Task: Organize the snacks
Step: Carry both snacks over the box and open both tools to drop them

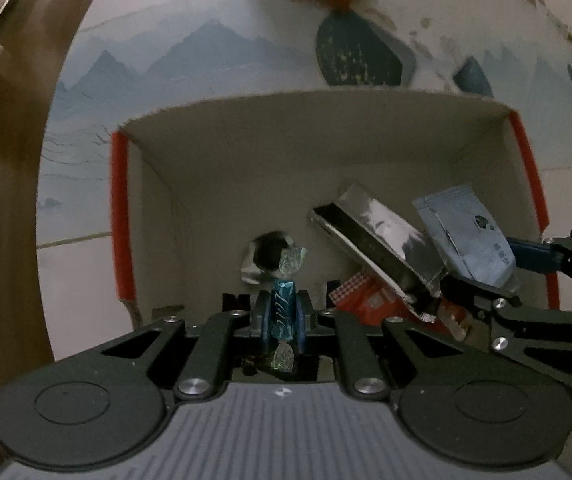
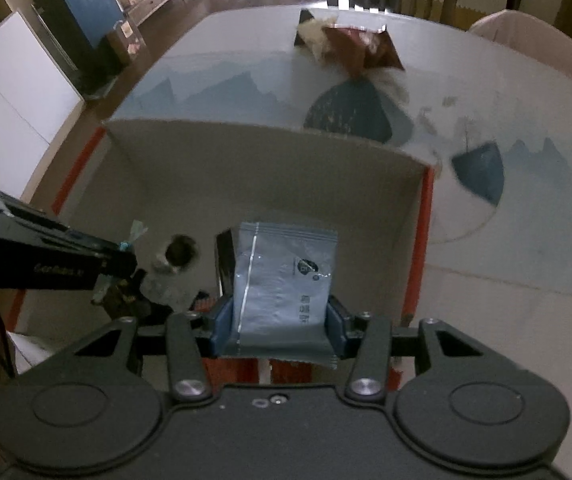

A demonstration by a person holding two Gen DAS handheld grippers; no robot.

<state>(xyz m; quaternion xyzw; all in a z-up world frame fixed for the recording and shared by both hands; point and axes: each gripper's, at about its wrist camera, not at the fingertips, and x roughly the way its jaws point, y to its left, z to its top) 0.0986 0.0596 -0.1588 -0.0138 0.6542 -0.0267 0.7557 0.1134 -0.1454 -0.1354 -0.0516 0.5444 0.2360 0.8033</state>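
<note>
Both claws loaded, poised over the box.

Left claw [image 1: 282,314] clamped tight on a blue twist-wrapped candy [image 1: 282,310], candy upright between the pads, clear twisted ends sticking out above and below, all of it pointing down into an open cardboard box [image 1: 246,140] with red-edged sides. Right claw [image 2: 280,322] clamped on a pale blue sachet [image 2: 286,276], jaws partway apart to fit its width, sachet standing up from the pads over the box's right half. Inside the box already: a silver foil pack [image 1: 377,236] leaning on a red checked packet [image 1: 361,296], plus a small crumpled silver-and-black wrapper [image 1: 264,258] near the middle. Beyond the box, on a mountain-print tablecloth [image 2: 226,84], a heap of brown and cream snack bags [image 2: 349,46] near the far edge, well apart from the box.
</note>
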